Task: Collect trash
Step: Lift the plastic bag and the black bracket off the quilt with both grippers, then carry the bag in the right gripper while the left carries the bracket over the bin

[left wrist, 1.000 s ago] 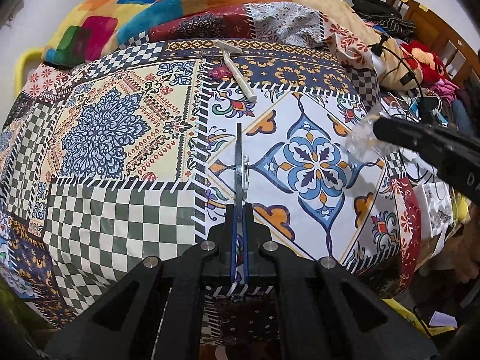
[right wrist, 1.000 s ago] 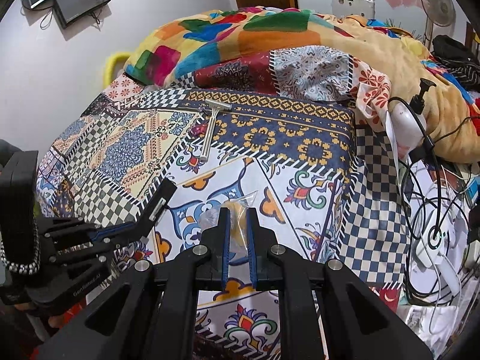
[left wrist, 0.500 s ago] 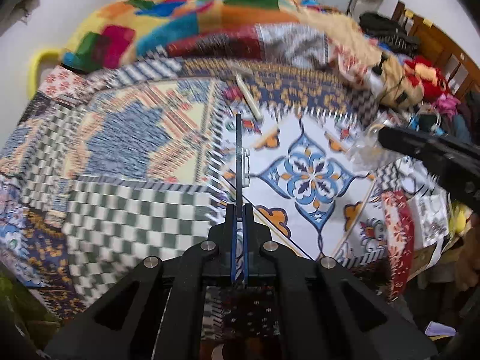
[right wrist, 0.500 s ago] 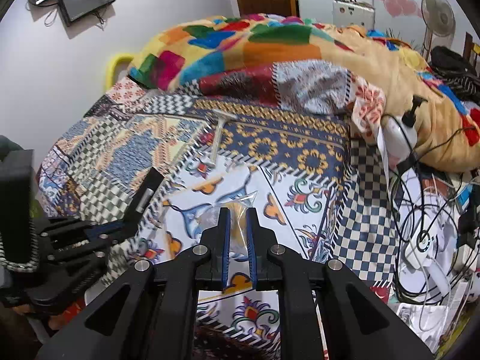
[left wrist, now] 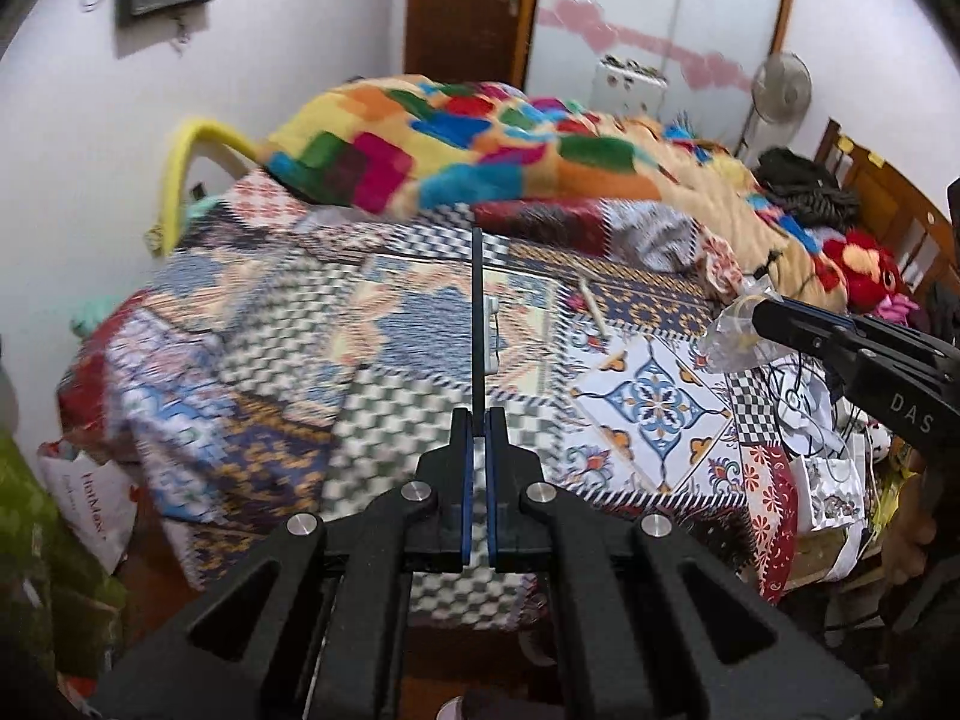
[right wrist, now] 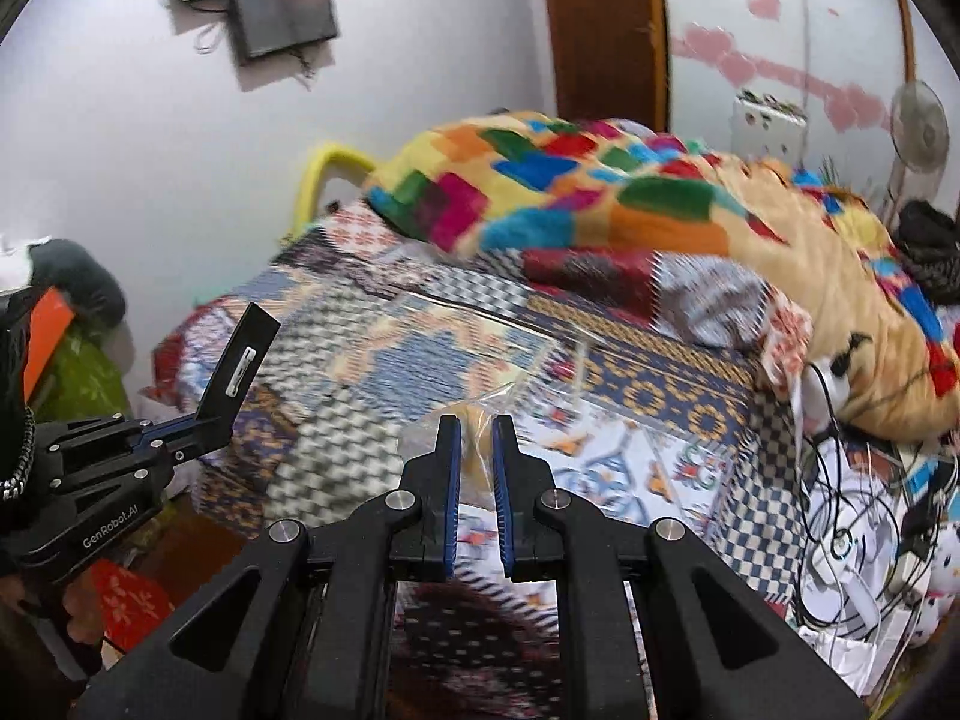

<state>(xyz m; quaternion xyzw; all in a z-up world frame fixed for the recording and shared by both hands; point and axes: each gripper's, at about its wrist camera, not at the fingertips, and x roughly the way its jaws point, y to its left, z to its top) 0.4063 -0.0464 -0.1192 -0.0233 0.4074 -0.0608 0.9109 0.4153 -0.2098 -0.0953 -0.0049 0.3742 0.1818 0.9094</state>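
My left gripper [left wrist: 477,420] is shut on a thin flat black card [left wrist: 477,324] with a small white label, held edge-on and upright; it also shows in the right wrist view [right wrist: 237,369]. My right gripper [right wrist: 476,426] is shut on a clear crumpled plastic bag [right wrist: 474,420] with something yellowish inside; the bag also shows in the left wrist view [left wrist: 729,339]. Both grippers are held off the near edge of the bed [left wrist: 420,324], raised above it. A white stick-like tool [left wrist: 591,309] lies on the patterned sheet further back.
A colourful patchwork blanket [left wrist: 480,150] is heaped at the bed's far end. Cables and white papers [right wrist: 852,540] clutter the bed's right side. A white bag [left wrist: 90,498] and green fabric [left wrist: 24,516] sit on the floor at left. A wooden door [left wrist: 468,6] stands behind.
Both grippers have pulled back and up from the bed, still holding the card and the plastic bag. The view now takes in the wall and the door.
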